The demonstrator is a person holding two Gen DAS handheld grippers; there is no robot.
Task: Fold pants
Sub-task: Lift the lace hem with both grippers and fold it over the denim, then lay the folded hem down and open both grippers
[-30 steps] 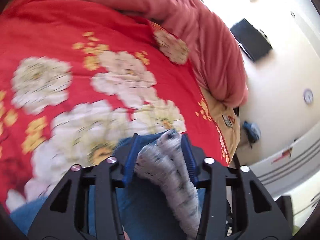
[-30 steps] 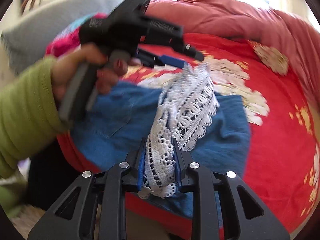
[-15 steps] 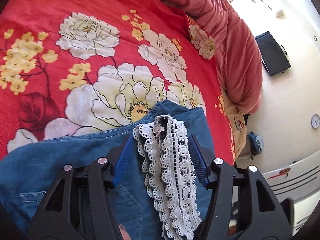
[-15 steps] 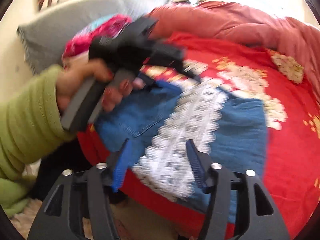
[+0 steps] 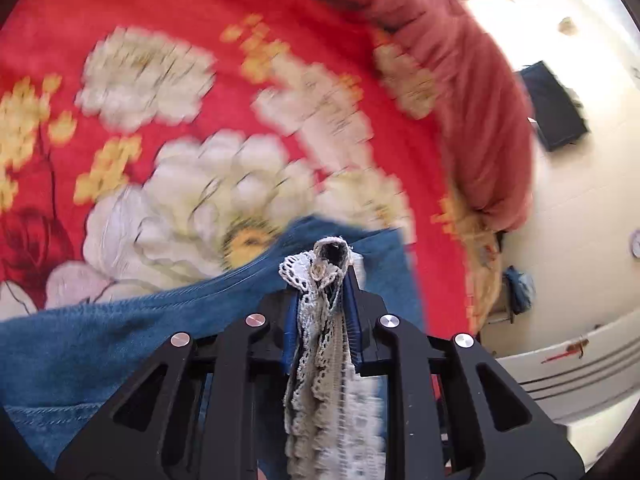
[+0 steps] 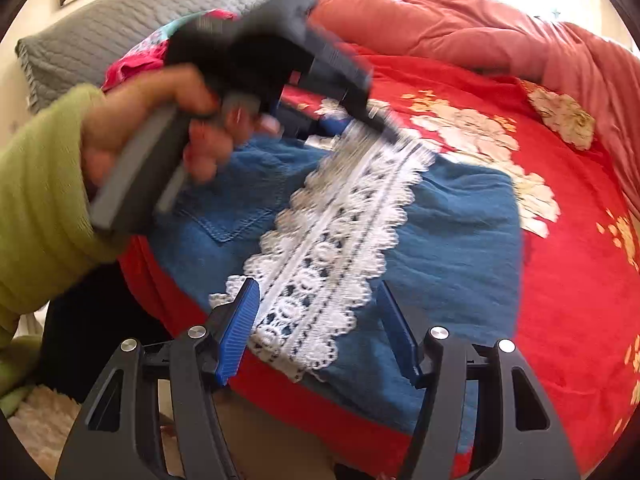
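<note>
Blue denim pants (image 6: 452, 236) with a white lace hem (image 6: 332, 240) lie folded on the red floral bedspread (image 6: 568, 280) near its front edge. My left gripper (image 5: 320, 280) is shut on the lace hem's far end (image 5: 320, 344); it also shows, blurred, in the right wrist view (image 6: 372, 120) with the person's hand. My right gripper (image 6: 316, 320) is open, its blue pads either side of the lace's near end, holding nothing. The denim (image 5: 120, 340) lies under the left gripper.
A pink-red duvet (image 6: 460, 28) is heaped at the back of the bed. A grey pillow (image 6: 120, 28) lies at the back left. The person's green sleeve (image 6: 40, 192) is at the left. A dark screen (image 5: 554, 106) hangs on the far wall.
My right gripper opened and let go of the lace, which now lies flat on the denim. My left gripper opened half a second ago and is now shut on the lace again.
</note>
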